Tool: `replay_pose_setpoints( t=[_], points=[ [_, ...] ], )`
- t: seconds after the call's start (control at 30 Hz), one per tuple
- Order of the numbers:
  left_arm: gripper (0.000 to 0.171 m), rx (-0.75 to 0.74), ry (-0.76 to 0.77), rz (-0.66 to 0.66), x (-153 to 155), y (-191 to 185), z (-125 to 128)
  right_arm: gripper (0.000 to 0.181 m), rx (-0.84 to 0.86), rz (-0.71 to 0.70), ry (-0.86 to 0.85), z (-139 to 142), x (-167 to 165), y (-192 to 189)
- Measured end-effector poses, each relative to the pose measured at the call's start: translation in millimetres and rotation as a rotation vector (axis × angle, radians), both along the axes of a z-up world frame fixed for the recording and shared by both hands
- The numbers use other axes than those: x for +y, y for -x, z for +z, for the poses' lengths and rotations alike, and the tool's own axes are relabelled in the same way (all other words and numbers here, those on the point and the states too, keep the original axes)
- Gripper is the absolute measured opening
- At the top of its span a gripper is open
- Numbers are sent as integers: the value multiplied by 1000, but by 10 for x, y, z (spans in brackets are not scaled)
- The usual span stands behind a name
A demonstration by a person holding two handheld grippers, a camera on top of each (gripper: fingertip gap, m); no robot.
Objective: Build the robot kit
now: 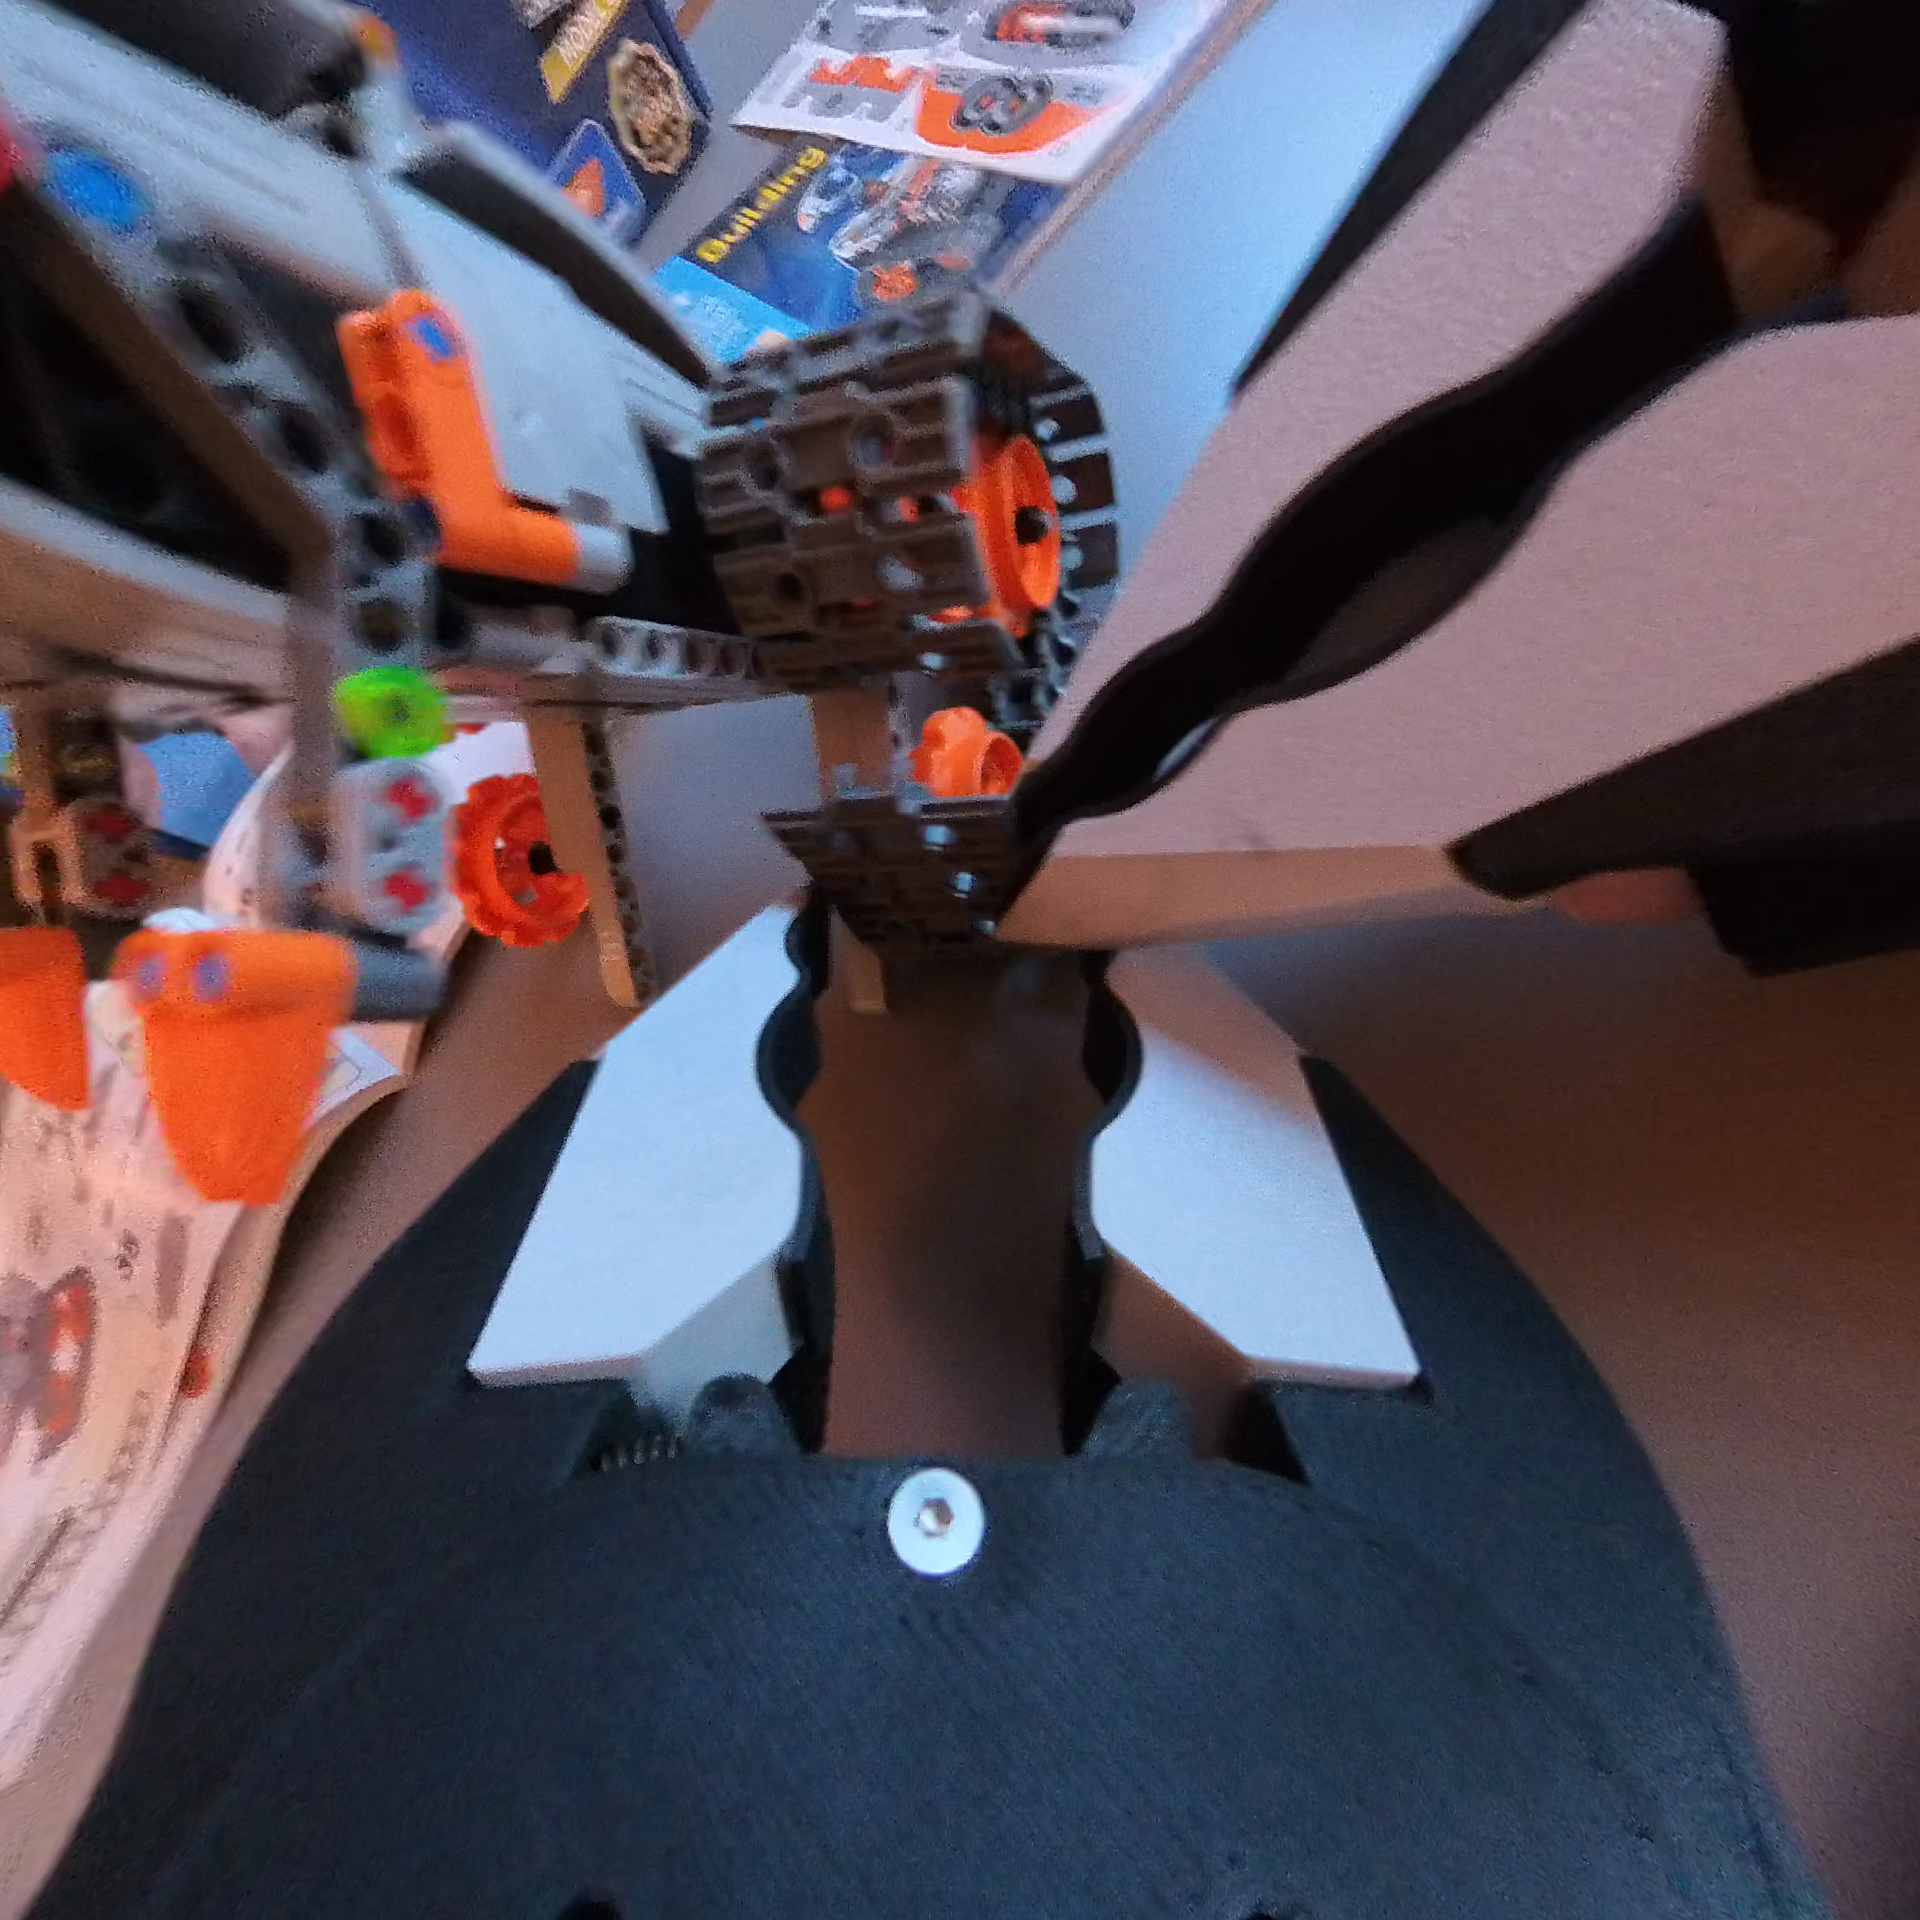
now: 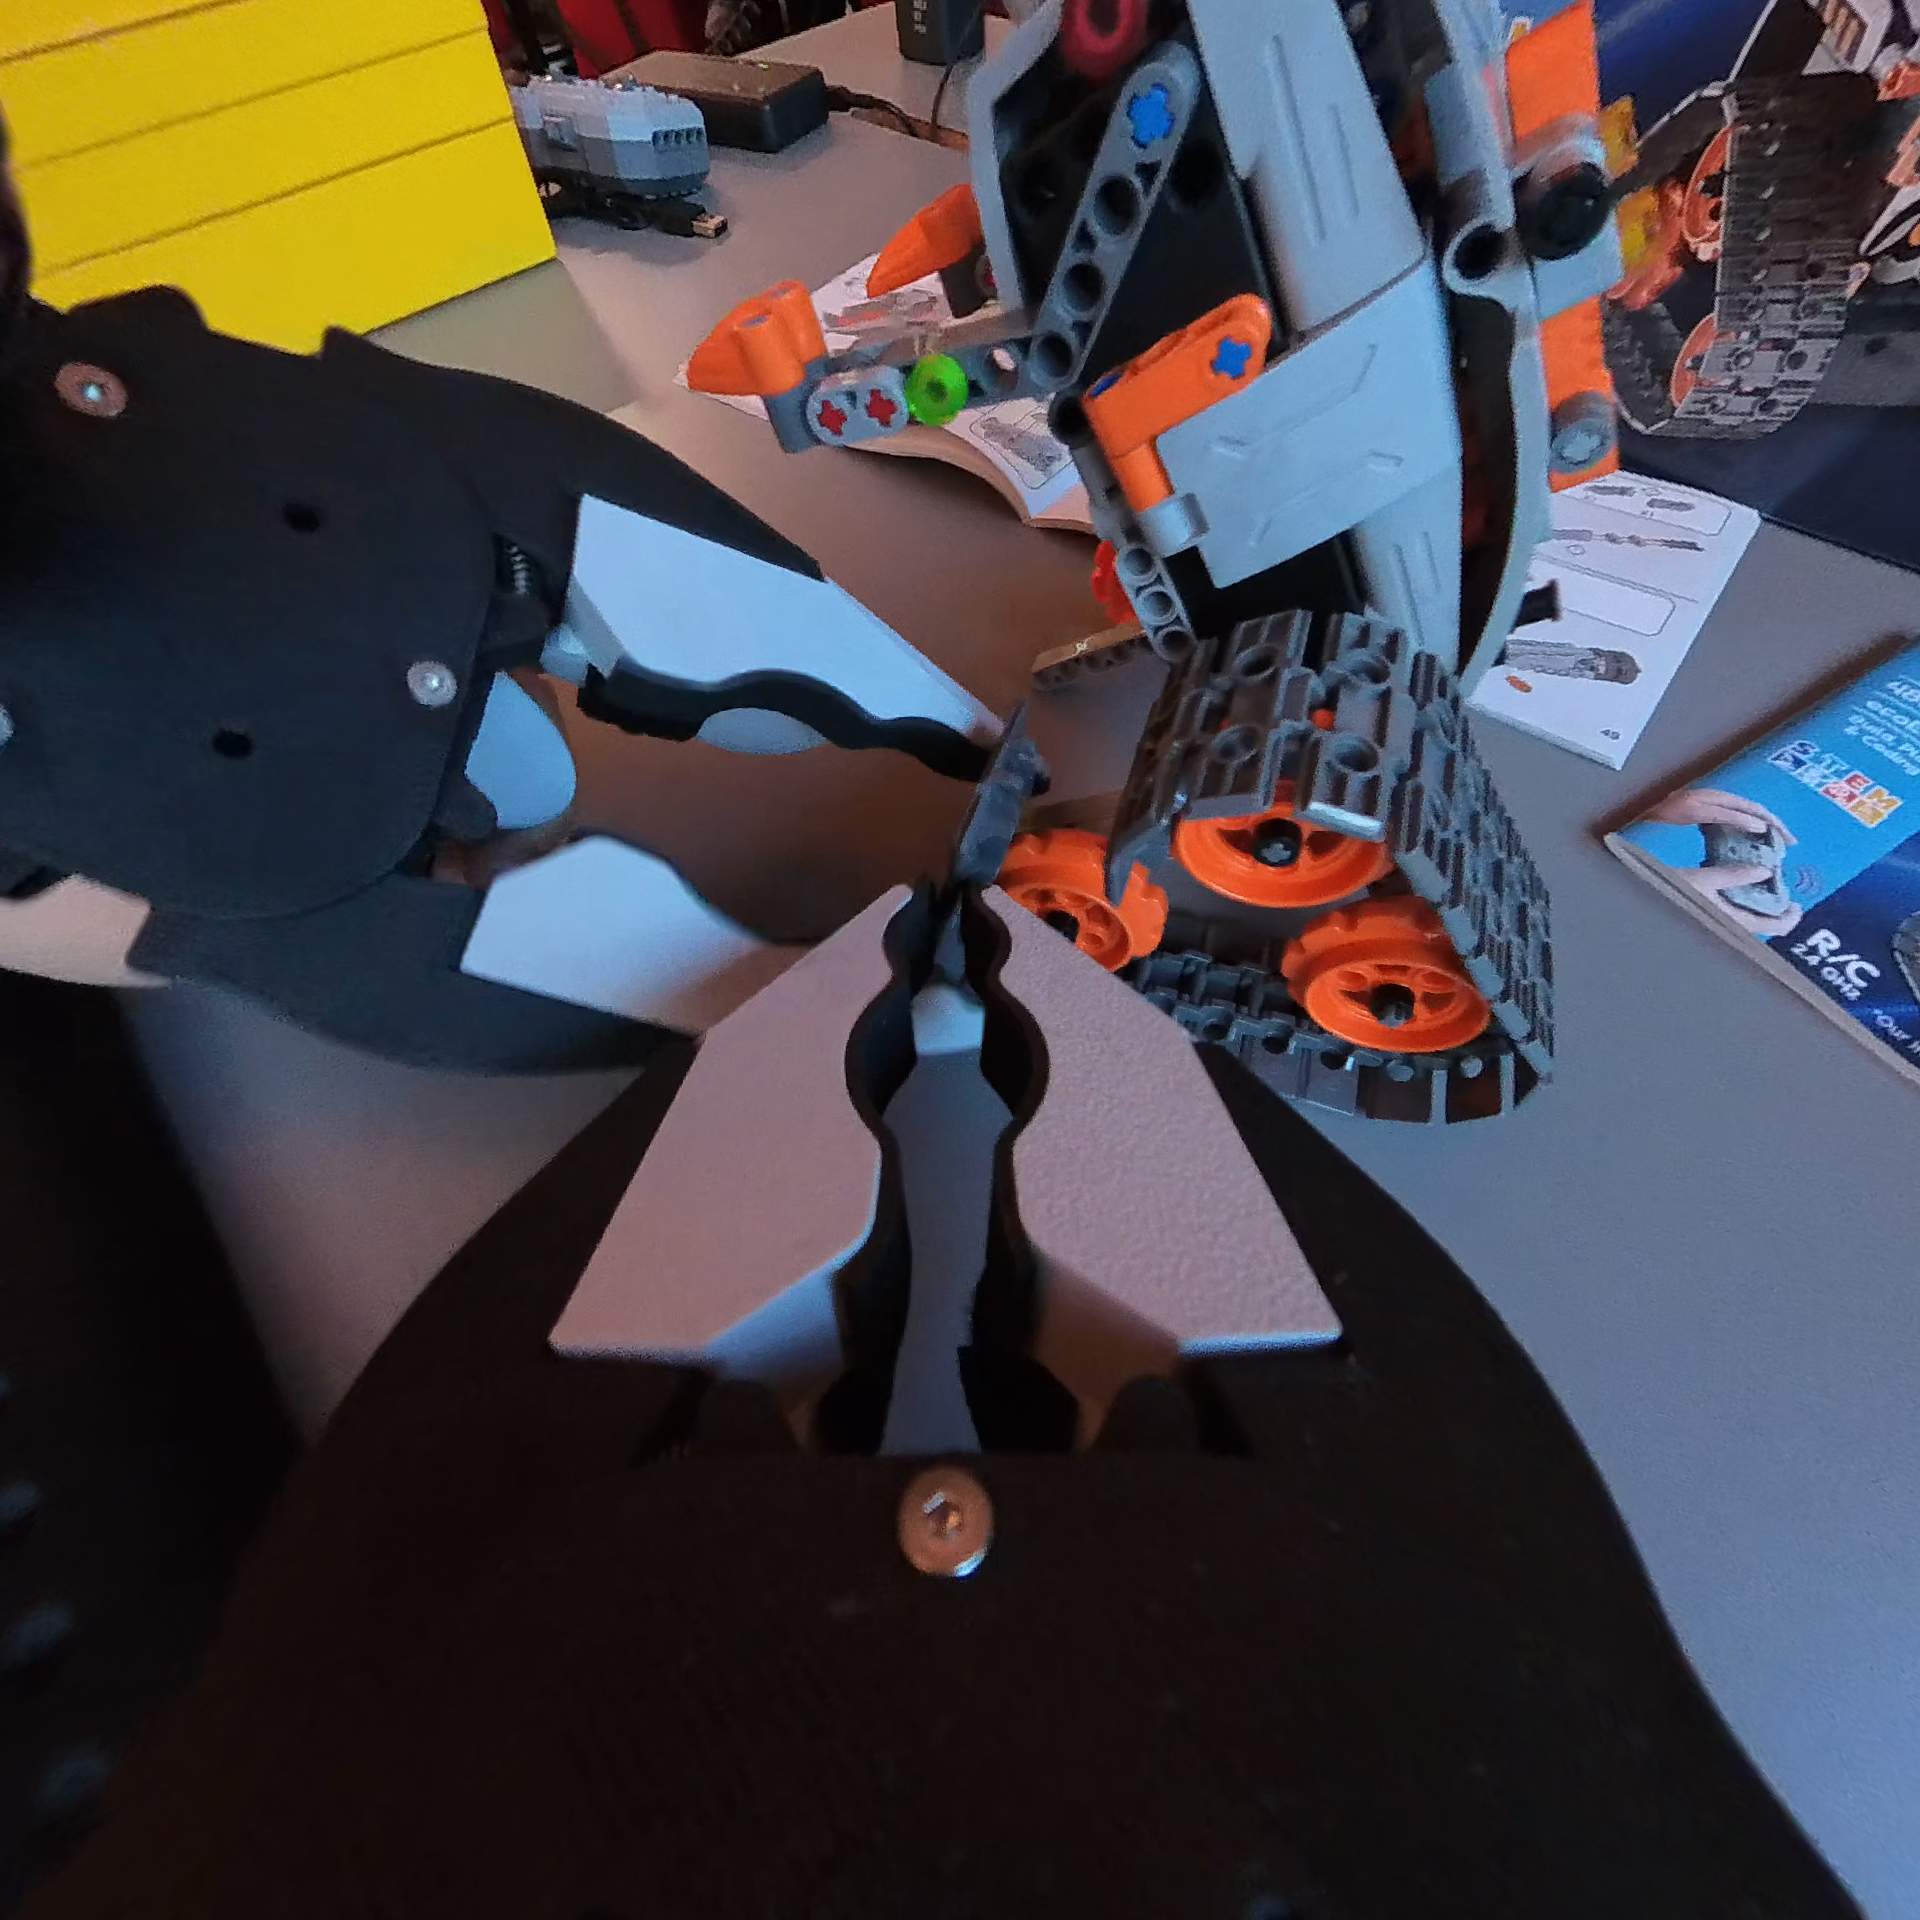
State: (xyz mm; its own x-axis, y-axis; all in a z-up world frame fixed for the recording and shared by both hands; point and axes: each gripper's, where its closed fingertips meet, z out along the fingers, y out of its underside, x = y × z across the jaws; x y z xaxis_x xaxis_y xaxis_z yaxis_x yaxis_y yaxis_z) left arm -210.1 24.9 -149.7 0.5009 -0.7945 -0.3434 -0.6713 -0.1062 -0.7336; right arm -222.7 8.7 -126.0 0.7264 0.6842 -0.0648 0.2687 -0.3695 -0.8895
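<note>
A grey and orange tracked vehicle built of toy bricks (image 2: 1299,436) stands tilted up on the table, its dark grey track (image 2: 1351,727) running round orange wheels (image 2: 1387,992). A loose end of the track (image 2: 997,790) sticks out to the left. My right gripper (image 2: 951,894) is shut on the lower edge of that end. My left gripper (image 2: 883,842) comes in from the left, open, its upper fingertip touching the end. In the left wrist view the track end (image 1: 904,873) lies just beyond my open left gripper (image 1: 951,945), and the right gripper (image 1: 1023,831) pinches it from the upper right.
A yellow box (image 2: 260,135) stands at the back left, with a grey brick unit (image 2: 613,135) and a black adapter (image 2: 727,94) beside it. Instruction booklets (image 2: 1621,603), a blue leaflet (image 2: 1808,831) and the set's box (image 2: 1766,260) lie right. The model's orange claws (image 1: 234,1070) hang over an open manual (image 1: 83,1299). My two grippers' fingertips are within a few centimetres of each other.
</note>
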Motion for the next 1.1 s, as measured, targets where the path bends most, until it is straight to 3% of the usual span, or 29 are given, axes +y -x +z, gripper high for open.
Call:
replay_pose_setpoints(
  t=[0.17,0.33,0.53,0.7,0.87,1.1],
  points=[
    [42,-113,90,-19,1,20,26,21,124,35,-68,306,-69,-139],
    [42,-138,100,-60,0,55,33,17,182,69,-158,662,41,-733],
    [42,-160,115,-123,-5,198,49,36,65,401,94,231,75,-926],
    [41,-168,126,-144,-7,328,53,44,76,546,43,171,193,-704],
    [41,-154,118,-146,-14,359,40,46,74,629,57,25,180,-492],
    [41,-144,99,-156,-12,340,41,47,39,620,-116,140,231,-386]
  ],
)
